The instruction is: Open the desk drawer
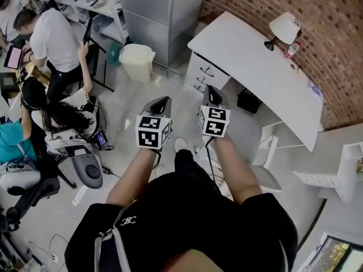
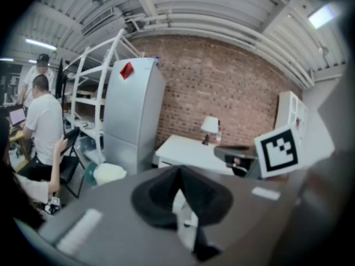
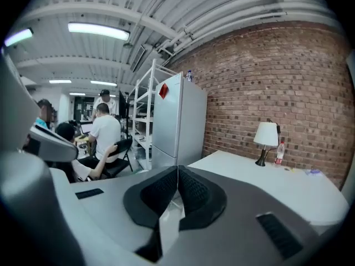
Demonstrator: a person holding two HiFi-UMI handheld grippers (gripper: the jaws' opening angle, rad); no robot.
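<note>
A brick wall (image 1: 317,33) is backing the room, and a grey fridge (image 1: 153,10) is standing in front of it. Only the gripper views are showing the red patch on its door. The white desk (image 1: 266,72) is sitting to the right of the fridge, well ahead of the person. The head view alone is showing the drawer stack (image 1: 202,73) at the desk's left end, with all fronts sitting flush. In the right gripper view the gripper's own body is covering that end. The left gripper (image 1: 160,102) and the right gripper (image 1: 212,93) are hovering side by side, well apart from the drawers. Each has its jaws pressed together on nothing. A lamp (image 1: 283,28) is standing on the desk by the wall, with a small bottle (image 3: 279,151) just beside it.
</note>
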